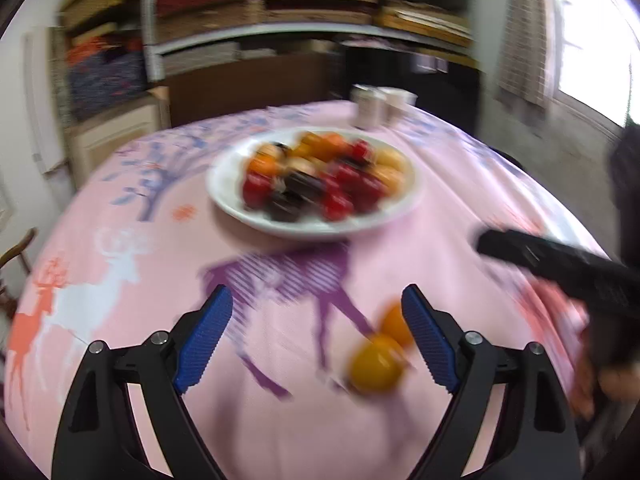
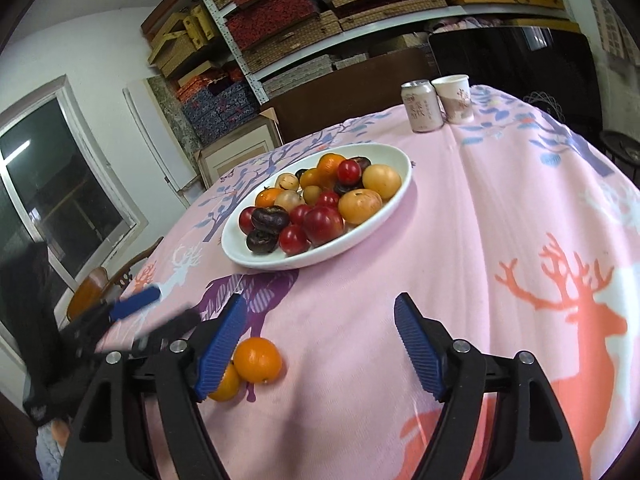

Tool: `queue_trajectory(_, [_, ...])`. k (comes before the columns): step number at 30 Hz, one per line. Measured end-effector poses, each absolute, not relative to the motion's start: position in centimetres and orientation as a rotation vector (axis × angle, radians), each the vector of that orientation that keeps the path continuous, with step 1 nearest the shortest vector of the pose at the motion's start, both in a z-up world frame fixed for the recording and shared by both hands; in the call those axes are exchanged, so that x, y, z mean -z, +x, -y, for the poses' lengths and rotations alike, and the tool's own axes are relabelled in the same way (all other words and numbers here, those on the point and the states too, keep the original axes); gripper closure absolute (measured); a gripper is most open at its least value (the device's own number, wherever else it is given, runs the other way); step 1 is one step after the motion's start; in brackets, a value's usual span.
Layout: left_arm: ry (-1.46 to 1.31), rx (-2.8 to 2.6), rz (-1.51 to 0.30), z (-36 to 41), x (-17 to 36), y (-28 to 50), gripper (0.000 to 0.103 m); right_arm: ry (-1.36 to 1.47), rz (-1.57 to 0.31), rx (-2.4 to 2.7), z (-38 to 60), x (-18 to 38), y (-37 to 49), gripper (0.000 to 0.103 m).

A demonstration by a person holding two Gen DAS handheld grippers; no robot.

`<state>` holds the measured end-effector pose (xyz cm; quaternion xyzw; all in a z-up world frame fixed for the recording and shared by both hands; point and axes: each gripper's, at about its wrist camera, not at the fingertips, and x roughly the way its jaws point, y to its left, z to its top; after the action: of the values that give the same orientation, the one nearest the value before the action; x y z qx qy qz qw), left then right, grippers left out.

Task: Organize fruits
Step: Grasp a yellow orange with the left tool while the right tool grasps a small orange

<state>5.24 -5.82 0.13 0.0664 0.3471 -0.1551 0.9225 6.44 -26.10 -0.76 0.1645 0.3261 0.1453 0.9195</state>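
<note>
A white plate (image 2: 384, 156) holds several red, orange, yellow and dark fruits on the pink deer tablecloth; it also shows, blurred, in the left wrist view (image 1: 232, 204). Two oranges lie loose on the cloth: one (image 2: 257, 360) next to another (image 2: 226, 386), also visible blurred in the left wrist view (image 1: 375, 362) (image 1: 394, 322). My left gripper (image 1: 316, 336) is open and empty, the oranges just inside its right finger. My right gripper (image 2: 320, 346) is open and empty, the oranges beside its left finger. The left gripper shows blurred in the right wrist view (image 2: 152, 312).
A drink can (image 2: 421, 106) and a paper cup (image 2: 454, 98) stand at the table's far edge. Shelves stacked with boxes (image 2: 320, 12) fill the back wall. A wooden chair (image 2: 100, 284) stands at the table's left. My right gripper's black body (image 1: 560, 268) crosses the left wrist view.
</note>
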Motion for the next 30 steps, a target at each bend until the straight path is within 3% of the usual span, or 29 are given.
queue_trajectory(10, [0.203, 0.436, -0.83, 7.3, 2.5, 4.6, 0.021, 0.366, -0.68, -0.306, 26.5, 1.0, 6.6, 0.022])
queue_trajectory(11, [0.177, 0.464, -0.85, 7.1, 2.7, 4.8, 0.027, 0.367, -0.681, -0.307, 26.5, 1.1, 6.5, 0.022])
queue_trajectory(12, [0.167, 0.481, -0.865, 7.0, 2.8, 5.0, 0.051, 0.367, -0.685, -0.313, 26.4, 1.1, 6.6, 0.022])
queue_trajectory(13, [0.157, 0.504, -0.889, 7.1, 3.1, 5.2, 0.065, 0.365, -0.689, -0.319, 26.3, 1.2, 6.5, 0.022])
queue_trajectory(28, [0.114, 0.404, -0.87, 3.5, 2.3, 4.4, 0.066, 0.162, -0.82, -0.452, 20.8, 2.3, 7.1, 0.022])
queue_trajectory(30, [0.113, 0.38, -0.868, 2.5, 2.2, 4.3, 0.066, 0.122, -0.844, -0.464, 19.6, 2.5, 7.3, 0.027])
